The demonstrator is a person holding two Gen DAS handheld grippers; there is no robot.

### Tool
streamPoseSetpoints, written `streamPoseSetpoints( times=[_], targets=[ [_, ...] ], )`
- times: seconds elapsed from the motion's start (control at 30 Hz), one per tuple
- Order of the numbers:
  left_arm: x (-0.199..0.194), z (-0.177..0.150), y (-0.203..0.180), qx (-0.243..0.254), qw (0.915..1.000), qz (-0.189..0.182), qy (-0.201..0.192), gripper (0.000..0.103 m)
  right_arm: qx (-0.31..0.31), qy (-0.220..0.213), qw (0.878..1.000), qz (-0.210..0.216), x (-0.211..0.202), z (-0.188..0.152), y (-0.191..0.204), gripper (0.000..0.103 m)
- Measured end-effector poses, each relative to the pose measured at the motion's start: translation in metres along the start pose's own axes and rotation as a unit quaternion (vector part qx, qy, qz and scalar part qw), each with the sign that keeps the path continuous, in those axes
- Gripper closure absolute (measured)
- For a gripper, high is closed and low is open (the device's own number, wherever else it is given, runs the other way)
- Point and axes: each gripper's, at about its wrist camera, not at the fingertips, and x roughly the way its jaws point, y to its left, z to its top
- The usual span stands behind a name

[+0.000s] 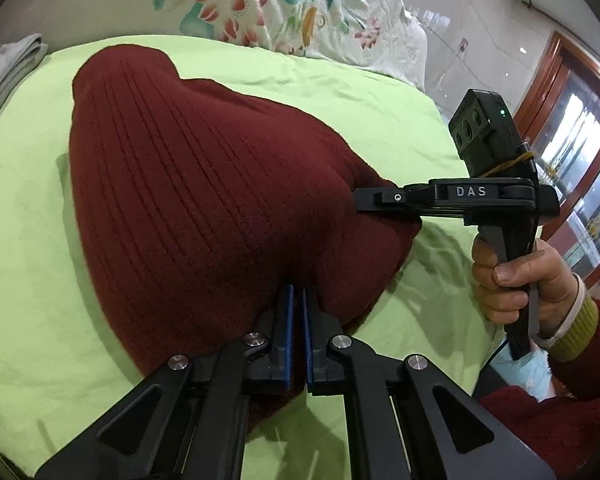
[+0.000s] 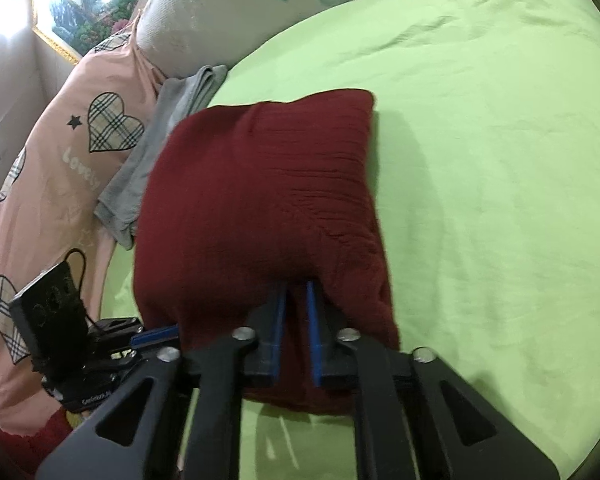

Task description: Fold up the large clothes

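Observation:
A dark red ribbed knit sweater point(image 1: 188, 192) lies folded on the green bedsheet point(image 1: 28, 280); it also shows in the right wrist view point(image 2: 260, 184) as a thick rectangular bundle. My left gripper point(image 1: 299, 300) is shut on the sweater's near edge, with its blue pads pinching the fabric. My right gripper point(image 2: 298, 292) is shut on the near edge at another spot. In the left wrist view the right gripper point(image 1: 370, 200) comes in from the right, held by a hand, with its tips in the fabric. The left gripper point(image 2: 168, 330) shows at the bundle's lower left corner.
A folded grey garment point(image 2: 172, 120) lies just left of the sweater. A pink heart-print quilt point(image 2: 52, 184) and a white floral quilt point(image 1: 300, 8) lie piled at the bed's edges. The green sheet point(image 2: 500, 200) stretches wide to the right.

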Motion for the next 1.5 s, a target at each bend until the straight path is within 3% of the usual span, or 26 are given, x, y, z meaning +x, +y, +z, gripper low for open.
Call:
streamPoseSetpoints(
  times=[0.13, 0.2, 0.47, 0.6, 1.1, 1.17, 1.2, 1.23, 1.27, 1.5],
  targets=[
    [-0.010, -0.003, 0.008, -0.019, 0.9996, -0.017, -0.010, 0.099, 0.015, 0.000, 1.000, 0.017, -0.007, 0.001, -0.004, 0.102],
    [-0.020, -0.007, 0.007, -0.022, 0.9995, -0.012, -0.020, 0.099, 0.011, -0.002, 1.000, 0.018, -0.014, 0.001, 0.002, 0.098],
    [-0.079, -0.016, 0.003, -0.050, 0.9951, 0.020, -0.083, 0.098, -0.017, -0.023, 0.999, 0.021, -0.043, -0.004, 0.021, 0.097],
    [-0.066, -0.021, 0.014, -0.066, 0.9949, 0.055, -0.053, 0.097, -0.005, 0.009, 0.999, -0.037, -0.024, -0.009, 0.011, 0.097],
    [-0.062, -0.017, 0.009, -0.079, 0.9911, 0.098, -0.043, 0.095, 0.008, -0.004, 0.999, -0.035, -0.039, -0.017, 0.008, 0.097],
    [-0.067, -0.018, 0.005, -0.089, 0.9888, 0.111, -0.046, 0.088, 0.006, -0.011, 0.999, -0.033, -0.046, -0.019, 0.012, 0.093],
    [-0.069, -0.018, 0.003, -0.092, 0.9876, 0.118, -0.048, 0.076, 0.005, -0.016, 0.999, -0.032, -0.049, -0.019, 0.013, 0.087],
    [-0.072, -0.019, 0.001, -0.095, 0.9859, 0.129, -0.049, 0.056, 0.003, -0.019, 0.999, -0.031, -0.051, -0.020, 0.015, 0.083],
    [-0.074, -0.020, -0.001, -0.099, 0.9832, 0.145, -0.048, 0.048, 0.002, -0.023, 0.999, -0.030, -0.054, -0.020, 0.017, 0.079],
    [-0.082, -0.024, -0.012, -0.108, 0.9761, 0.183, -0.046, 0.044, -0.011, -0.033, 0.999, -0.024, -0.064, -0.028, 0.028, 0.079]
  ],
)
